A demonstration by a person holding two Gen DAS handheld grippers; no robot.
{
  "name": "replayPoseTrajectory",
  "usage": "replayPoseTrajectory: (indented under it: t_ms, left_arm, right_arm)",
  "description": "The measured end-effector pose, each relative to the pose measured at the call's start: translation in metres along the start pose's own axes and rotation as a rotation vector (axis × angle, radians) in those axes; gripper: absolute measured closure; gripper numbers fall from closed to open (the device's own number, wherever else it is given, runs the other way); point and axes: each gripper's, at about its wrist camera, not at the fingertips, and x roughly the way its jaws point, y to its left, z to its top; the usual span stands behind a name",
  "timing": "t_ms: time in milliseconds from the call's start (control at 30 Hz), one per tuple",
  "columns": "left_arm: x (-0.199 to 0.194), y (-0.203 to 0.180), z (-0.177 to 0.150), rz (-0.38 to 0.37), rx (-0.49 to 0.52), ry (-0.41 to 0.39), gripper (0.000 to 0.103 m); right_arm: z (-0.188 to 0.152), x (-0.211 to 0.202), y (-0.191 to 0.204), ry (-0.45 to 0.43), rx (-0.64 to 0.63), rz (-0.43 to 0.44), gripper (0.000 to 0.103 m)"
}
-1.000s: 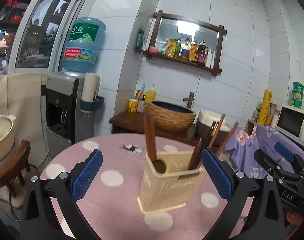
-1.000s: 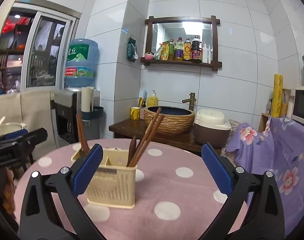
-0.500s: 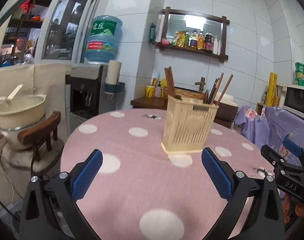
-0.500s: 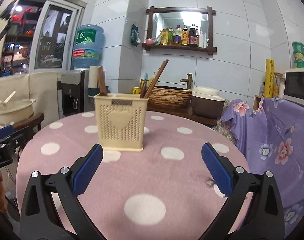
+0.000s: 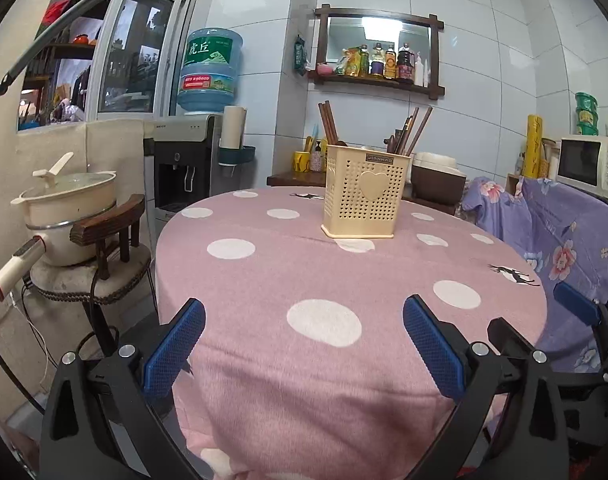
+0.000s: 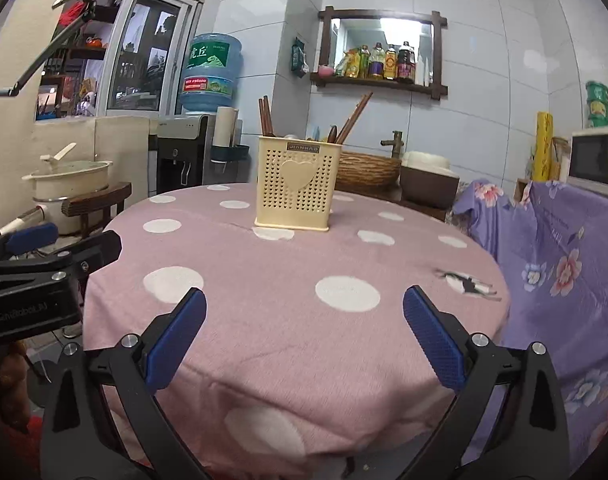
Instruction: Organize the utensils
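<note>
A cream perforated utensil holder (image 5: 361, 196) with a heart on its face stands upright near the far side of the round pink polka-dot table (image 5: 264, 280). Brown chopsticks (image 5: 327, 124) and dark utensils (image 5: 411, 130) stick out of it. It also shows in the right wrist view (image 6: 298, 184). My left gripper (image 5: 304, 346) is open and empty, low at the table's near edge, far from the holder. My right gripper (image 6: 304, 336) is open and empty, also at the near edge. The right gripper shows at the right in the left wrist view (image 5: 583, 320).
A cream pot (image 5: 70, 204) sits on a wooden chair at the left. A water dispenser (image 5: 192, 160) stands behind. A purple floral cloth (image 6: 563, 248) covers furniture on the right, with a microwave (image 5: 587, 162) above. A basket sink (image 6: 367, 168) is behind the table.
Both grippers have pulled back and down from the utensil holder to the table's near edge. The holder now looks small and far. Both stay open and empty.
</note>
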Motion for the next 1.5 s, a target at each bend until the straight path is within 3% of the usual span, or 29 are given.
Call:
replayPoseTrajectory:
  t_ms: [467, 1500]
  left_arm:
    - [-0.017, 0.011, -0.01, 0.032, -0.061, -0.025, 0.005]
    - [-0.02, 0.011, -0.017, 0.036, -0.073, -0.017, 0.005]
  right_arm:
    - [-0.009, -0.018, -0.016, 0.003, 0.094, -0.026, 0.006]
    - [-0.013, -0.017, -0.017, 0.011, 0.093, 0.003, 0.006]
